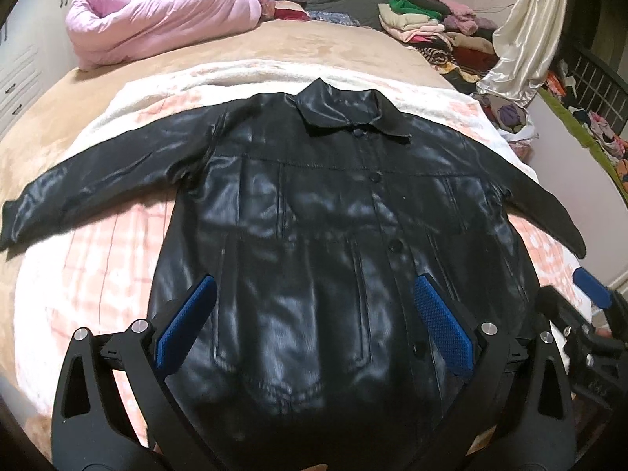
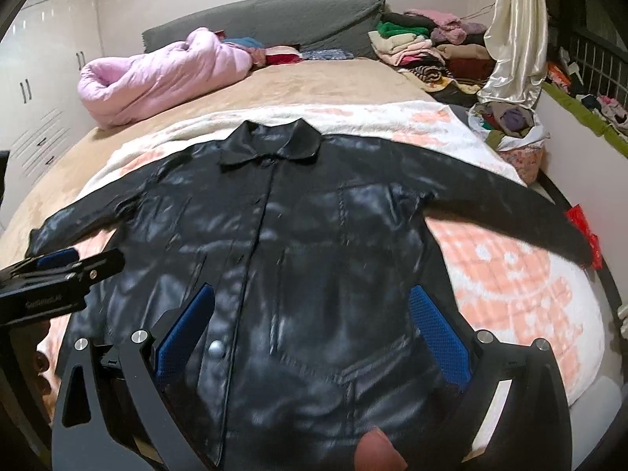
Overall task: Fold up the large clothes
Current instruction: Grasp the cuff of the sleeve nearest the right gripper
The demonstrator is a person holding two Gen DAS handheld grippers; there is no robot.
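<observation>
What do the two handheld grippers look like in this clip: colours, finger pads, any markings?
Both match: the left gripper and right gripper have matte black, wishbone-shaped arms with triangular cut-outs, round silver pivot bolts, and long flat fingers faced with blue dimpled pads. From the right wrist view, the left gripper's black body carries pale lettering, too blurred to read. No cables or sleeves show.

Colours, bed scene
Blk shiny jacket (image 1: 314, 212) on white/peach checked blanket (image 1: 98, 259); pink duvet (image 1: 157, 19) at 11 o'clock; blue gripper pads (image 1: 441, 324).
</observation>
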